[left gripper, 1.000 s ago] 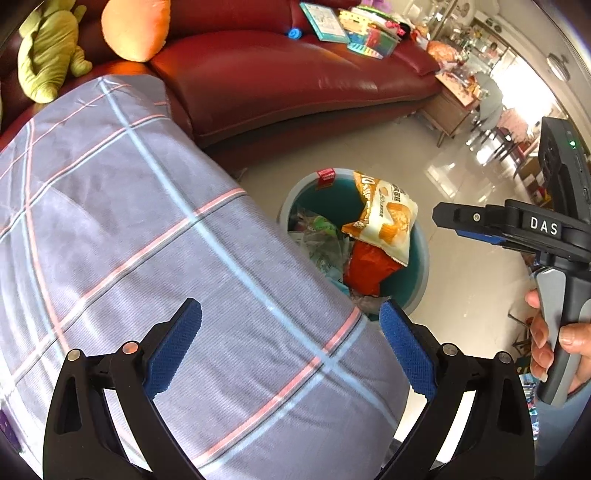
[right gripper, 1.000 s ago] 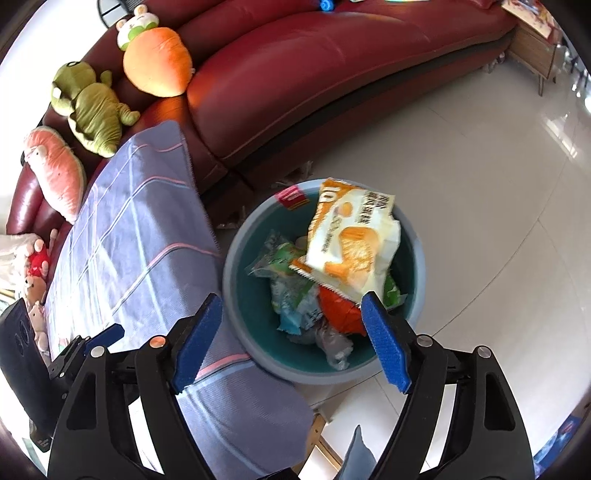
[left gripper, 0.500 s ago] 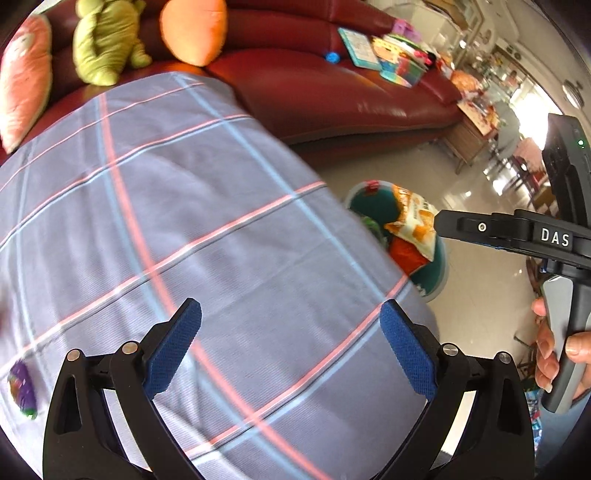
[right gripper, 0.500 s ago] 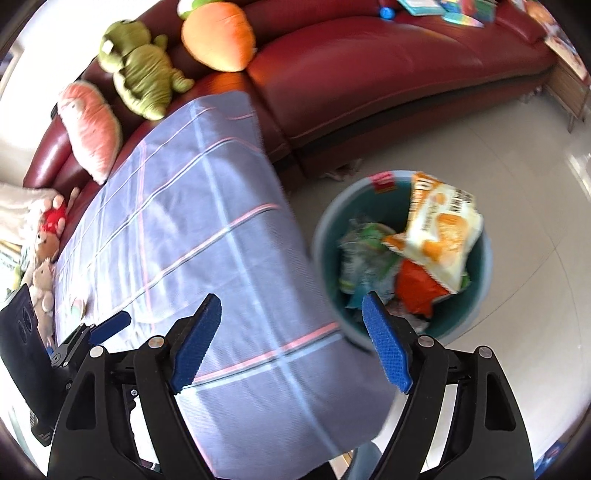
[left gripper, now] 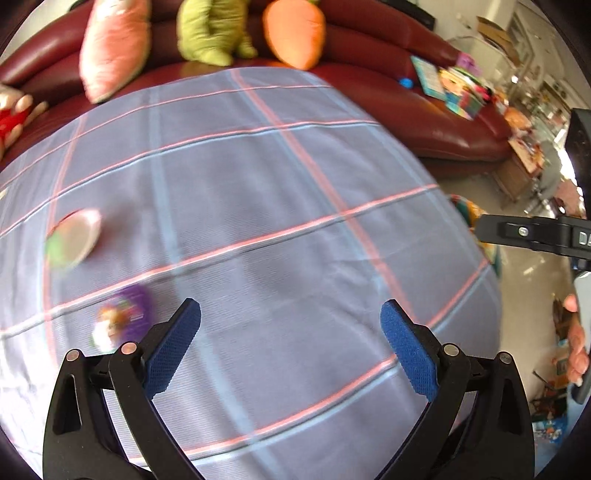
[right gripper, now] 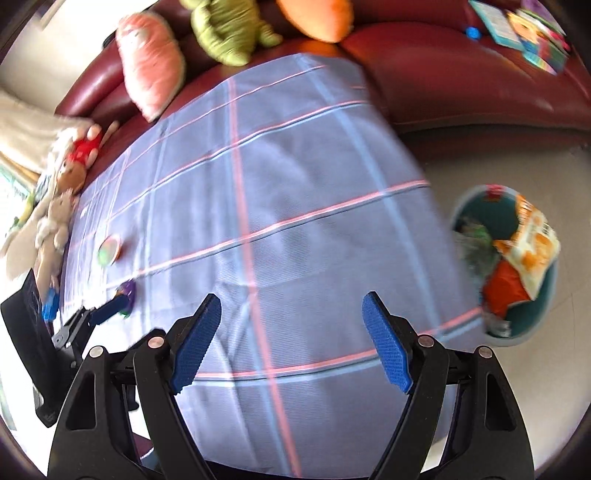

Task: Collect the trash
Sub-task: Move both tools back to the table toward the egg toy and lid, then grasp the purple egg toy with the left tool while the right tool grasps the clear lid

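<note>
Two pieces of trash lie on the checked lilac tablecloth [left gripper: 280, 206]: a purple wrapper [left gripper: 122, 317] just left of my left gripper [left gripper: 291, 350], and a round pink-and-green wrapper [left gripper: 74, 238] farther left. In the right wrist view the purple wrapper [right gripper: 127, 290] and the round wrapper [right gripper: 109, 249] sit at the cloth's left side. My left gripper is open and empty above the cloth. My right gripper [right gripper: 291, 343] is also open and empty over the cloth's middle. The teal trash bin [right gripper: 535, 321], full of snack bags, stands on the floor at the right.
A dark red sofa [left gripper: 424, 110] curves behind the table, carrying plush toys [left gripper: 210, 33] and books [left gripper: 454, 88]. More plush toys [right gripper: 70, 173] lie at the table's left end. Pale tiled floor [right gripper: 517, 170] lies between sofa and bin.
Both grippers swept left from over the bin to over the tablecloth. The bin slid to the right edge of both views, and the two wrappers came into sight.
</note>
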